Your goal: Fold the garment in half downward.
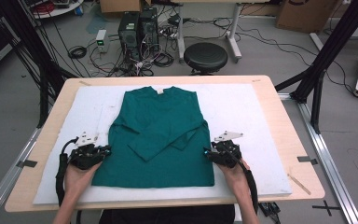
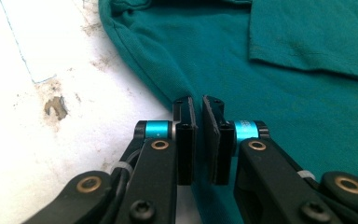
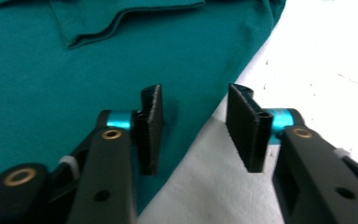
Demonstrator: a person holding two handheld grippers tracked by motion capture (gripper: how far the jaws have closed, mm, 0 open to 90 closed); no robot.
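A: Where did the green shirt [image 1: 161, 135] lie on the white pad [image 1: 242, 107]?

B: Flat at the pad's centre, collar at 12 o'clock, hem at 6 o'clock, so its long axis ran 12 to 6. Both sleeves were folded across the chest.

A: State the left gripper [image 1: 103, 150] first.

B: It sat at the shirt's 8 o'clock, just at the left side seam near the hem. In the left gripper view the left gripper [image 2: 196, 105] had its jaws drawn to a narrow slit, and the seam edge of the green shirt [image 2: 279, 107] ran up into that slit. The pads appeared to pinch the edge; contact itself was hidden between them.

A: And the right gripper [image 1: 209, 152]?

B: At the shirt's 4 o'clock, on the right side seam. In the right gripper view the right gripper [image 3: 193, 105] stood about half open. One pad lay over the green shirt [image 3: 74, 70], the other over the white pad [image 3: 307, 60], straddling the edge with nothing yet clamped.

A: Which relation governs the coming move?

B: Each seam lay along the 12-to-6 axis between its own jaws. The left hand was the readier; the right likely needed to finish closing.
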